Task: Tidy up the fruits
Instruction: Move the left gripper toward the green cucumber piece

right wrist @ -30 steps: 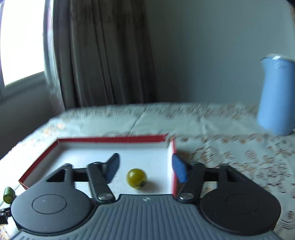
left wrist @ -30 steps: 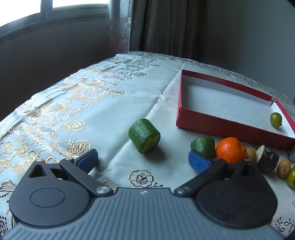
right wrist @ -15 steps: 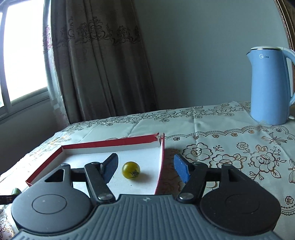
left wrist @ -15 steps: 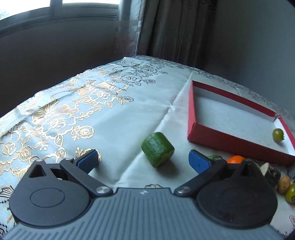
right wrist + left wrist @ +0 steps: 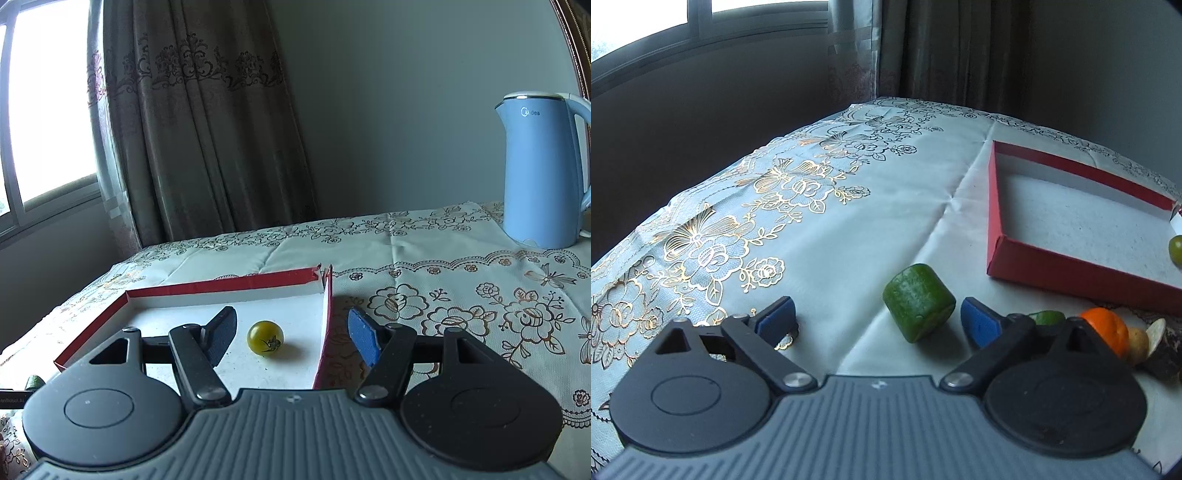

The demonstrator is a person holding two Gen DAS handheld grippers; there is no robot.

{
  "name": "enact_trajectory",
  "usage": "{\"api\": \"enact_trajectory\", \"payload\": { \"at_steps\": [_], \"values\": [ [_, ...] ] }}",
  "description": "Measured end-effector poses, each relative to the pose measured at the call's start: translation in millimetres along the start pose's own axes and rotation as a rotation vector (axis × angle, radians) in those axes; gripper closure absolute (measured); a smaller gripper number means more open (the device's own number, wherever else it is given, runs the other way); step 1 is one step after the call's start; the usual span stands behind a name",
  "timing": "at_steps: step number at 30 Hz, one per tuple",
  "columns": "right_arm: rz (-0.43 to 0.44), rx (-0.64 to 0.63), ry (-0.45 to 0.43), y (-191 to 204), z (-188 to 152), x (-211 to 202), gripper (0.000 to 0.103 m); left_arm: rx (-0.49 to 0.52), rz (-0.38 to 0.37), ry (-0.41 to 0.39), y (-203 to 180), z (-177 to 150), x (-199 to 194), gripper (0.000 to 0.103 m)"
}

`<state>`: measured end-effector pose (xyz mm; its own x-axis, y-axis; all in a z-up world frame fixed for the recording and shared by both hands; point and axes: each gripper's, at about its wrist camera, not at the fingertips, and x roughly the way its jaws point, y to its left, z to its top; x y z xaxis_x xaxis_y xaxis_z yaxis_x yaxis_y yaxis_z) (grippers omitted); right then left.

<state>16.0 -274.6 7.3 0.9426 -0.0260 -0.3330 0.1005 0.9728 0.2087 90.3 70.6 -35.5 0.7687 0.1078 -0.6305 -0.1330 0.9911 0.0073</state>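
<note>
My left gripper (image 5: 877, 319) is spread wide, and the green chunk (image 5: 918, 302) lies on the cloth nearer its right finger. If I close off-centre, it could roll away. My right gripper (image 5: 291, 334) gapes, empty, over the tray (image 5: 221, 286) holding one tomato (image 5: 265, 337).

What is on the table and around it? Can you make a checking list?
Surface: flowered tablecloth, creased.
Job's things: red tray holds one small yellow tomato; green chunk, orange and other small pieces lie outside it.
Clutter: blue kettle at the far side.
Grippers: left gripper open by the green chunk; right gripper open over the tray.
Cables: nothing seen.
Surroundings: curtain, window.
</note>
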Motion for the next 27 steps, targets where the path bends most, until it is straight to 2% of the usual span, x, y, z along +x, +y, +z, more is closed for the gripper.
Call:
{"api": "enact_trajectory", "payload": {
  "at_steps": [11,18,21,27],
  "values": [
    [-0.007,0.008,-0.013,-2,0,-3,0.037,0.069,-0.029,-0.041,-13,-5,-9,0.038],
    [-0.006,0.007,-0.022,-1,2,-4,0.037,0.126,-0.059,-0.069,-24,-10,-15,0.064],
    [-0.004,0.009,-0.023,-1,2,-5,0.036,0.134,-0.065,-0.073,-25,-11,-16,0.069],
    [0.000,0.011,-0.027,-1,2,-6,0.036,0.114,-0.087,-0.071,-20,-12,-16,0.069]
  ]
}}
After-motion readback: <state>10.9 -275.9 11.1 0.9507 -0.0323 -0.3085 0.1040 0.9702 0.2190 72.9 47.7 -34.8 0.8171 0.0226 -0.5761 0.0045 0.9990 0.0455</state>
